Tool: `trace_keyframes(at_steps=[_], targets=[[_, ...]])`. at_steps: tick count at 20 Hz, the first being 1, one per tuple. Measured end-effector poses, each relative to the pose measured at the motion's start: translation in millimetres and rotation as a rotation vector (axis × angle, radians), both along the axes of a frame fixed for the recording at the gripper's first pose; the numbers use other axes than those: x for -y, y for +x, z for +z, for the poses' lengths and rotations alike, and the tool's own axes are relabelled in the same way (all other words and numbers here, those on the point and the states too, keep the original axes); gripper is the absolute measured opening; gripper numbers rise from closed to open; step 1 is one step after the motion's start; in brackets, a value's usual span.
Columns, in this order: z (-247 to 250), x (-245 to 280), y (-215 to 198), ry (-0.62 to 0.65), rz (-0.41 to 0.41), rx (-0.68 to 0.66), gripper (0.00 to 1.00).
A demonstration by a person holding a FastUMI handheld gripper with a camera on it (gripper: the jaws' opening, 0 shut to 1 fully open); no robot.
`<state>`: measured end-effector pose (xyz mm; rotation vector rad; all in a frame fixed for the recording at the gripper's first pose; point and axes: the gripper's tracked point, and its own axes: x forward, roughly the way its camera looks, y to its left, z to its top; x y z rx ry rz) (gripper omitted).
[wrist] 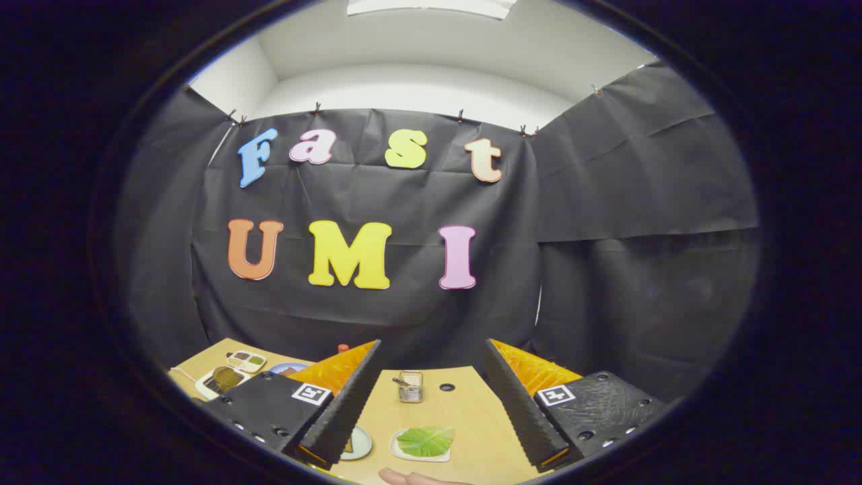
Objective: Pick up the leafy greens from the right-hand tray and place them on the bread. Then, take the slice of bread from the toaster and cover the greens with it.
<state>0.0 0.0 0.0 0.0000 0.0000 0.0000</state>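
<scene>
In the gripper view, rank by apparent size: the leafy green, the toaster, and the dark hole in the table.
1. leafy green, lying on its tray between the open tool fingers; nearest the camera, which inflates it.
2. toaster, farther back.
3. dark hole, clearly smallest.

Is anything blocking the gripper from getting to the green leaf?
No, nothing visible is in the way. The gripper is open and holds nothing, and the leafy greens lie on their tray between its fingers, on the table below.
</scene>
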Motion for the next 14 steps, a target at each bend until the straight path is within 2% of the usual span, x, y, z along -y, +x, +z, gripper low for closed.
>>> trace_keyframes(at_steps=[3, 7, 14], targets=[[-4, 6, -7, -0.002, -0.028, -0.013, 0.95], [-13, 13, -12, 0.003, -0.021, -0.032, 0.95], [-36, 37, -3, -0.002, 0.048, -0.07, 0.95]])
